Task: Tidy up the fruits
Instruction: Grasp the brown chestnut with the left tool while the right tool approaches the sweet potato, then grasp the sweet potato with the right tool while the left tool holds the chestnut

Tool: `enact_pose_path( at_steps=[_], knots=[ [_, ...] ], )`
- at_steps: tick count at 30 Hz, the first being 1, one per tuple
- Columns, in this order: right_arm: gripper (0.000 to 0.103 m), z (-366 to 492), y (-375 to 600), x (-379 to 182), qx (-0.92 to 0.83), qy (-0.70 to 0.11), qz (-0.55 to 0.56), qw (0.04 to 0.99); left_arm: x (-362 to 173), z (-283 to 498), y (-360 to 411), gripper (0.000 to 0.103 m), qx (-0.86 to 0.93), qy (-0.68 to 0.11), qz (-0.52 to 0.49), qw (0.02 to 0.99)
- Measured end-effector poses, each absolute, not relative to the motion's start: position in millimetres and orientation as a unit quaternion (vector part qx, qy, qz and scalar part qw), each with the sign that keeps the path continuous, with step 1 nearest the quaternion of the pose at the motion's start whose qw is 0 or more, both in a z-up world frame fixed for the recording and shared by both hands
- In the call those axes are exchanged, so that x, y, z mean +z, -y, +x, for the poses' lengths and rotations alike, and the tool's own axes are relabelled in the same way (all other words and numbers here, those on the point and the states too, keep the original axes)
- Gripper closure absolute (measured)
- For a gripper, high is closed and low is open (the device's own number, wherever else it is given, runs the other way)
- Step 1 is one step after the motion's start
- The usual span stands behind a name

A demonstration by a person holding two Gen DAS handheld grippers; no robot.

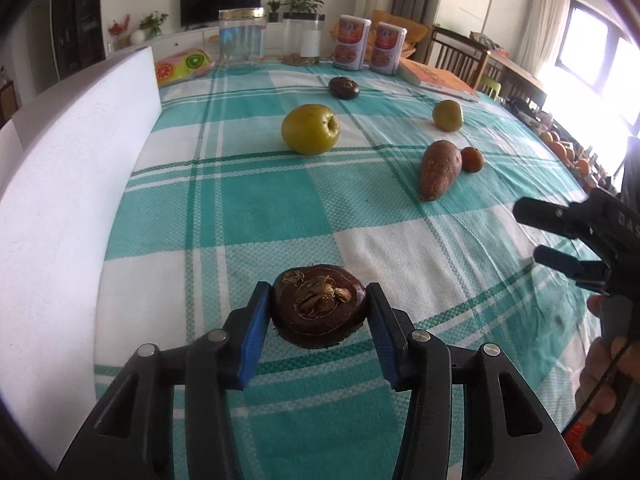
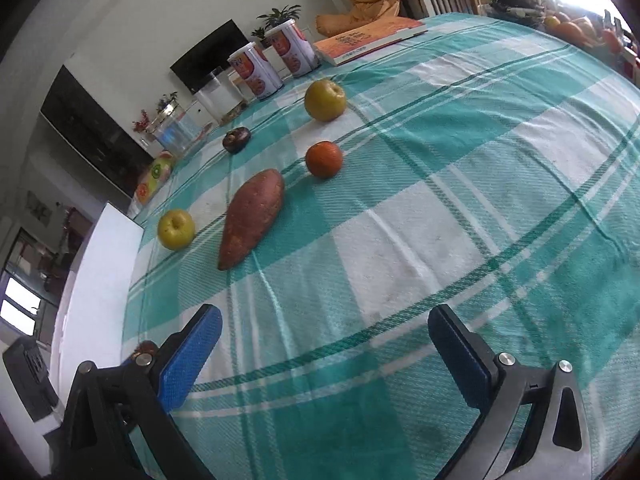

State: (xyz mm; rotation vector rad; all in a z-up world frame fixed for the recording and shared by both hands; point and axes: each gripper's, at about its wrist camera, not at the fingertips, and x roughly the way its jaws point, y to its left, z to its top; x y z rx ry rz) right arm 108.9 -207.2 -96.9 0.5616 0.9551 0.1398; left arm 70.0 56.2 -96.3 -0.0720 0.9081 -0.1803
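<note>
My left gripper [image 1: 319, 312] is shut on a dark brown water chestnut [image 1: 319, 306], both blue pads pressed on its sides just above the checked tablecloth [image 1: 248, 208]. Farther off lie a big green apple [image 1: 310, 129], a second dark chestnut [image 1: 344, 87], a smaller green apple [image 1: 447, 115], a sweet potato [image 1: 437, 175] and a small orange [image 1: 472, 159]. My right gripper [image 2: 324, 356] stands open over bare cloth with nothing between its pads; the sweet potato [image 2: 252, 216], orange [image 2: 324, 159] and both apples [image 2: 325, 100] [image 2: 176, 229] lie beyond it. It also shows at the right edge [image 1: 540, 236] of the left wrist view.
A white foam board [image 1: 72, 184] runs along the table's left side. At the far edge stand a clear jar [image 1: 242, 38], a second container [image 1: 303, 40], two printed canisters [image 1: 370, 46] and an orange book [image 1: 438, 79]. A hand [image 1: 604, 372] holds the right gripper. Chairs stand beyond the table.
</note>
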Motion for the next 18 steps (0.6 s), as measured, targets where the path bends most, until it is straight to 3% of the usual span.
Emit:
enact_pose_path(
  at_steps=[2, 7, 9, 10, 18],
  knots=[
    [0.022, 142.3, 189.4, -94.7, 0.075, -0.465, 0.262, 0.842, -92.8, 64.4, -57.7, 0.054, -0.094, -0.439, -0.046, 0.892],
    [0.026, 200.8, 152.1, -99.2, 0.022, -0.496, 0.219, 0.840, -79.8, 51.6, -63.7, 0.054, -0.099, -0.436, -0.051, 0.893],
    [0.042, 210.2, 142.7, -99.3, 0.001, -0.502, 0.191, 0.843, -76.6, 46.7, -67.3, 0.054, -0.101, -0.437, -0.055, 0.892],
    [0.058, 210.5, 143.5, -100.1, 0.001, -0.503, 0.195, 0.842, -75.6, 44.8, -69.0, 0.054, -0.102, -0.439, -0.058, 0.891],
    [0.058, 127.3, 199.7, -123.9, 0.159, -0.467, 0.421, 0.762, -63.6, 21.6, -79.2, 0.054, -0.140, -0.446, -0.090, 0.880]
  ],
)
